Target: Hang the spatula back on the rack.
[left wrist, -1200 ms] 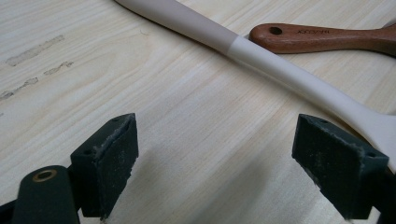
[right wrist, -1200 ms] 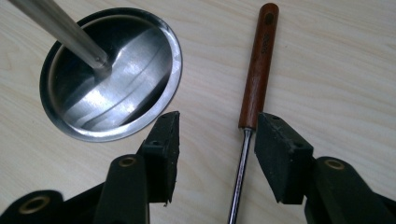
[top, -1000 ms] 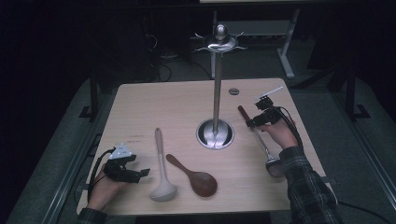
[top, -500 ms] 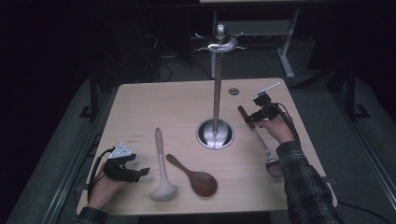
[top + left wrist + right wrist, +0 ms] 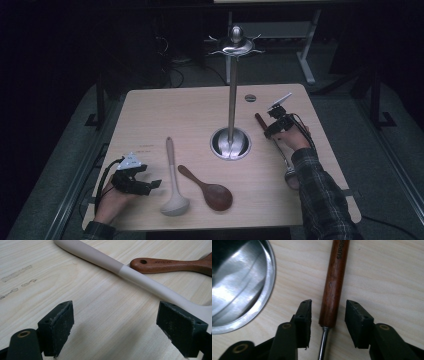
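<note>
A utensil with a dark wooden handle (image 5: 260, 121) (image 5: 335, 277) and a thin metal shaft lies on the right of the table. My right gripper (image 5: 267, 131) (image 5: 328, 312) is low over it, one jaw on each side of the handle's lower end. Its jaws have just been closing, but a small gap shows on each side and the pads do not press. My left gripper (image 5: 152, 186) (image 5: 115, 322) rests wide open at the front left, holding nothing. Just beyond it lie a white ladle (image 5: 171, 165) (image 5: 140, 280) and a brown wooden spoon (image 5: 212, 190) (image 5: 170, 265).
A tall metal utensil stand (image 5: 231, 90) rises from a round shiny base (image 5: 230, 143) (image 5: 239, 285) at the table's centre, close to the left of the right gripper. A small round disc (image 5: 250, 98) sits near the far edge. Dark floor surrounds the table.
My right gripper has come down and slightly nearer along the wooden handle, and its jaws have narrowed around it. The left hand and the other utensils have not moved.
</note>
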### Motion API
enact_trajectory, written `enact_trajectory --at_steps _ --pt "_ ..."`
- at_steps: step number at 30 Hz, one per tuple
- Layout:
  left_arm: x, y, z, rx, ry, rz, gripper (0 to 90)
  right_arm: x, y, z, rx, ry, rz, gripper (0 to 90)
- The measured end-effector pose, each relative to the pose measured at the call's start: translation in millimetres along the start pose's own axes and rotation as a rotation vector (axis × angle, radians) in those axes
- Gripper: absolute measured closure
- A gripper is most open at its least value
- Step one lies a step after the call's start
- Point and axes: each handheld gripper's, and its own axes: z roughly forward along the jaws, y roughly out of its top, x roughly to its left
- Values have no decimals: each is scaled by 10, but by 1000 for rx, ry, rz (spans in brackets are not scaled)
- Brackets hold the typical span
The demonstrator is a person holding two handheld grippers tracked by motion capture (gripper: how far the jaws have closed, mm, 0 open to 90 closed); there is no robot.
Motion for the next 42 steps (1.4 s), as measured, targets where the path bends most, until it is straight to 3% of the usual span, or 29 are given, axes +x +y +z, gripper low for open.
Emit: enact_trajectory --at_steps 7,15,21,24,31,42 --pt "2 -5 -9 2 1 -1 141 5 25 98 22 -28 1 632" --pt "1 -6 -7 3 1 -1 141 25 43 104 21 -35 8 700" --pt "5 -10 -8 3 0 -10 141 17 41 103 16 -27 48 734" --pt "1 -11 -6 -4 -1 -17 140 28 39 98 13 -37 39 735" --pt "9 -16 -16 1 4 -11 141 37 29 -87 -82 -21 48 736" --pt "24 -28 -25 5 8 -13 141 91 -87 -568 -277 2 52 737"
